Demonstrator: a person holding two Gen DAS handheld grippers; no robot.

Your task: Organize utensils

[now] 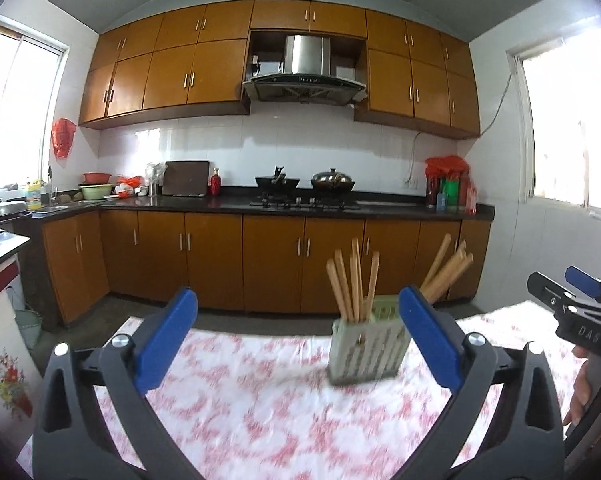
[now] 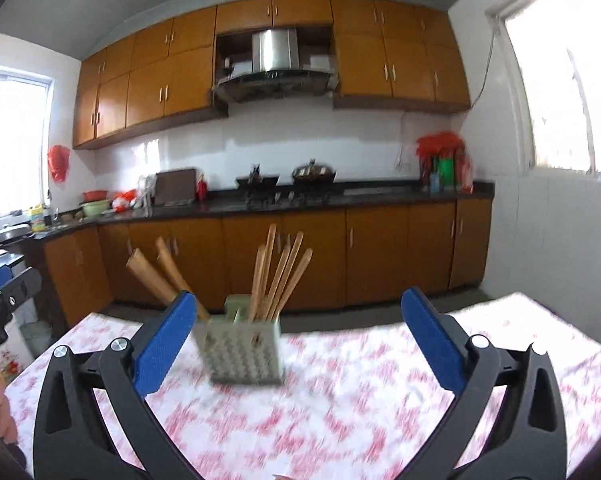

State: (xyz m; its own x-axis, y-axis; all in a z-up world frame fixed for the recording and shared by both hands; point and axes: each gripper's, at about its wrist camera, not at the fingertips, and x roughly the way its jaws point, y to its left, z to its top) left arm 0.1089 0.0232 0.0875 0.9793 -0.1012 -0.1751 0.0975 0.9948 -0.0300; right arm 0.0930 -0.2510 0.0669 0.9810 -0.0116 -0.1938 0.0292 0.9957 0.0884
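A pale green slotted utensil holder [image 1: 366, 350] stands upright on the table with the red-and-white floral cloth [image 1: 260, 412]. It holds several wooden chopsticks [image 1: 352, 284], one bunch upright and another bunch [image 1: 446, 268] leaning outward. In the right wrist view the holder [image 2: 244, 352] sits ahead, its chopsticks [image 2: 280, 276] upright and a leaning bunch [image 2: 160, 276] at its left. My left gripper [image 1: 300, 344] is open and empty, the holder just inside its right finger. My right gripper [image 2: 300, 344] is open and empty, short of the holder; it also shows at the right edge of the left wrist view [image 1: 572, 300].
The table's far edge [image 1: 260, 328] drops to the floor ahead. Beyond it runs a kitchen counter [image 1: 300, 208] with a stove, pots and bottles over wooden cabinets. A white appliance with a flower print [image 1: 4, 372] stands left of the table.
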